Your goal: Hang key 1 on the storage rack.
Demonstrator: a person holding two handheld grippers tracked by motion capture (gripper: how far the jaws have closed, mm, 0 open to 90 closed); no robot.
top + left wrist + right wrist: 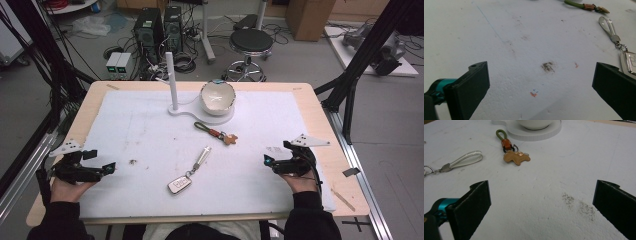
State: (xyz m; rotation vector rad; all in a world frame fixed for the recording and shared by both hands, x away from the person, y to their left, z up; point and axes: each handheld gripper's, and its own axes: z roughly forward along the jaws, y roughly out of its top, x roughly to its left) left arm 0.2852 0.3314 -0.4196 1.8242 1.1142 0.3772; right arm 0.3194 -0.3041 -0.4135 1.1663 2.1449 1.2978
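- Resting low at the near left edge of the white mat (150, 130), the left gripper (111, 166) has its jaws spread wide, nothing between them, pointing toward the middle.
- The right gripper (268, 161) mirrors it at the near right, jaws spread and empty.
- Both forearms come in from the near edge of the table.
- Between them lie a key fob (179, 184) on its strap and, farther off, a green-looped keychain (216, 133).
- Behind those, a white bowl (218, 97) sits on a stand (173, 82); open mat lies all around.
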